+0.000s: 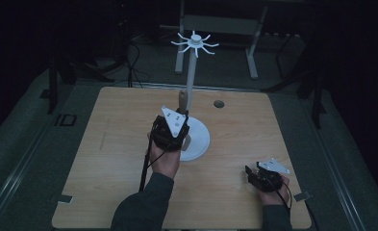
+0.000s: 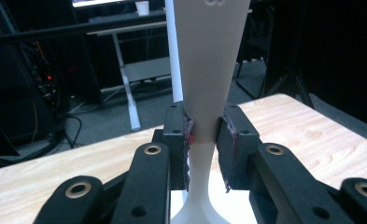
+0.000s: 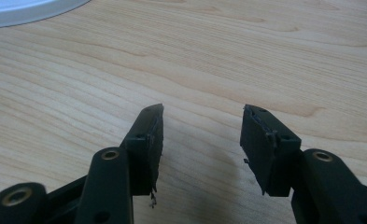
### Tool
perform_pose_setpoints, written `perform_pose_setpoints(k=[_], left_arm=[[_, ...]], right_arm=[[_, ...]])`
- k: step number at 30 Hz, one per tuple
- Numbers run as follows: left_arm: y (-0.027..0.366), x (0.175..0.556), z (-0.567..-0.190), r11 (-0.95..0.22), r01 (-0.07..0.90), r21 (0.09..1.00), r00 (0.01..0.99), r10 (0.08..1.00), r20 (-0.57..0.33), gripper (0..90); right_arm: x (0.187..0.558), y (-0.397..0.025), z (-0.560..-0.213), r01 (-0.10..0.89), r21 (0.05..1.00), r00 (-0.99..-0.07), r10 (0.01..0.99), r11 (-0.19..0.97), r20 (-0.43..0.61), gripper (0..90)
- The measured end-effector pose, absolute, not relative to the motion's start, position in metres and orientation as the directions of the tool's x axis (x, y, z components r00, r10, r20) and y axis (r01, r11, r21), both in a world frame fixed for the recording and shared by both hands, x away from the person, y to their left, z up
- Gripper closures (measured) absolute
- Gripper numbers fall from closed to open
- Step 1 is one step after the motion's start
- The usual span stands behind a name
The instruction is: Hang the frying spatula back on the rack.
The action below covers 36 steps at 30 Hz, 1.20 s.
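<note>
A beige tapered piece (image 2: pixel 207 60) stands upright, wide at the top and narrow at the waist. My left gripper (image 2: pixel 204 130) is shut on that waist. In the high view the left gripper (image 1: pixel 182 115) is over the round white base (image 1: pixel 201 139) of a hook stand, with the beige piece (image 1: pixel 182 97) poking up beside the white pole (image 1: pixel 191 77). A crown of hooks (image 1: pixel 195 44) tops the pole. My right gripper (image 1: pixel 250 172) rests low near the table's front right, open, with nothing between its fingers. In the right gripper view it (image 3: pixel 202 116) sits over bare wood.
The wooden table (image 1: pixel 109 144) has a small round hole (image 1: pixel 219 103) at the back. Tape marks sit at its front corners. A white-legged desk (image 1: pixel 215 24) stands behind on the dark floor. The stand's base edge (image 3: pixel 22 9) lies far from the right gripper.
</note>
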State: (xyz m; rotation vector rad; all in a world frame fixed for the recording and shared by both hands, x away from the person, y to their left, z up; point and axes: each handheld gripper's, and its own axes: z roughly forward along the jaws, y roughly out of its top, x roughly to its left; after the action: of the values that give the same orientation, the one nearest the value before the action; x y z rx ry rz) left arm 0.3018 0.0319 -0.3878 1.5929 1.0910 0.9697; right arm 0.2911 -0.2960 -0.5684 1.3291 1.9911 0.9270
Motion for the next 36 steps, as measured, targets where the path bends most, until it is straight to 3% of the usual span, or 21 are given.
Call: perform_pose_setpoints(k=[17, 36], left_arm=[[0.021, 0.307, -0.364, -0.093, 0.138, 0.986, 0.209, 0.976, 0.063, 74.8], [0.004, 0.318, -0.344, -0.142, 0.120, 0.983, 0.132, 0.983, 0.125, 74.7]], right_arm=[[0.291, -0.296, -0.568, 0.542, 0.797, -0.345, 0.935, 0.267, -0.079, 48.9], [0.291, -0.297, -0.568, 0.543, 0.797, -0.343, 0.936, 0.264, -0.076, 48.6]])
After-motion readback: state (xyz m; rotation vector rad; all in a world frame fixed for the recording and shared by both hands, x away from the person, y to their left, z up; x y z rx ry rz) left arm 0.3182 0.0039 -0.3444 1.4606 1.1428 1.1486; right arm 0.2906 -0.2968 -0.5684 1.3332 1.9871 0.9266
